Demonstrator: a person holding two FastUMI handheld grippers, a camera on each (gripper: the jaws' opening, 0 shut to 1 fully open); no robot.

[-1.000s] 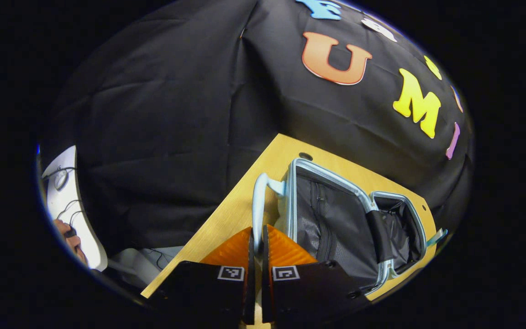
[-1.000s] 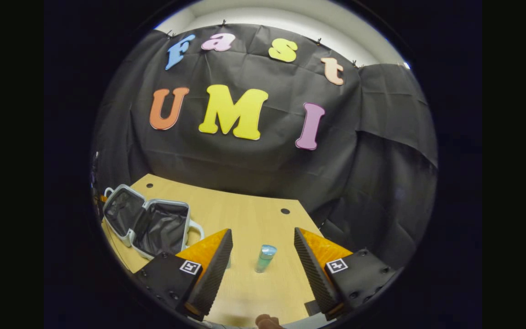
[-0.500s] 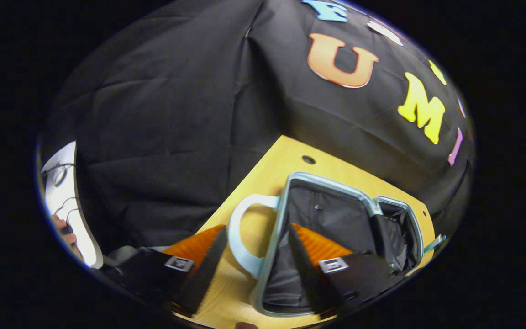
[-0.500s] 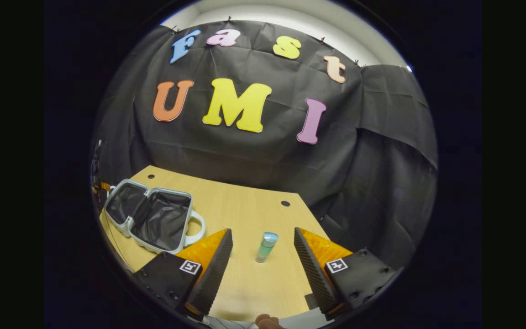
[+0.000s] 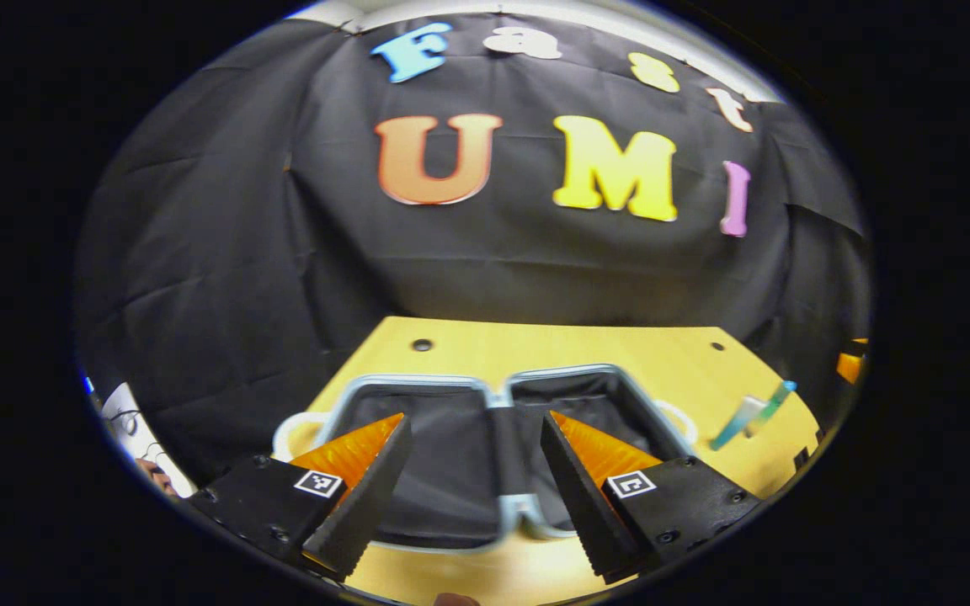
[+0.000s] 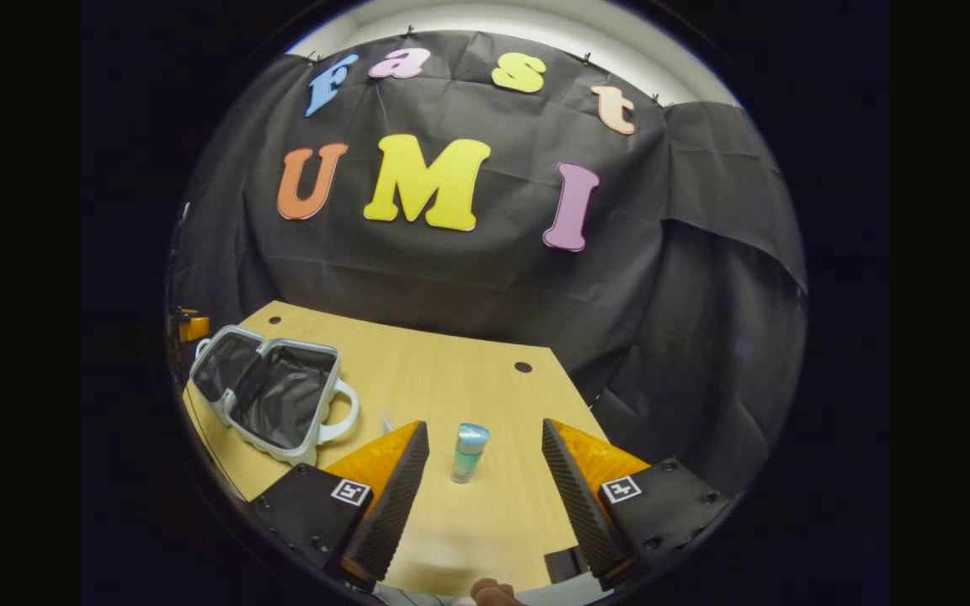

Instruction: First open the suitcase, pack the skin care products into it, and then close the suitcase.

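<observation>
— What's my left tool (image 5: 475, 471) doing?

— I've got its fingers spread wide with nothing between them. It hangs over the open suitcase (image 5: 451, 454), which lies flat on the counter (image 5: 569, 349) straight ahead of the tool, both dark-lined halves facing up, the hinge running between my fingers. A pale handle loop (image 5: 291, 429) sticks out past the left finger, another past the right one. Farther off to the right of the tool I see a teal bottle (image 5: 775, 400) with a paler tube (image 5: 738, 419) just beside it; at that edge they're too small for me to tell if they touch.

— And the right tool (image 6: 485, 480)?

— Also wide open, holding nothing. The teal-capped bottle (image 6: 468, 452) stands upright on the counter (image 6: 451, 379) just ahead, between my fingertips' lines but not touched by either. A thin pale tip (image 6: 386, 421) pokes up by my left finger. The suitcase (image 6: 270, 391) sits well off to the left of this tool, open, handle toward me. Beyond it, at the far left edge, I see an orange bit of the other tool (image 6: 192, 326).
</observation>
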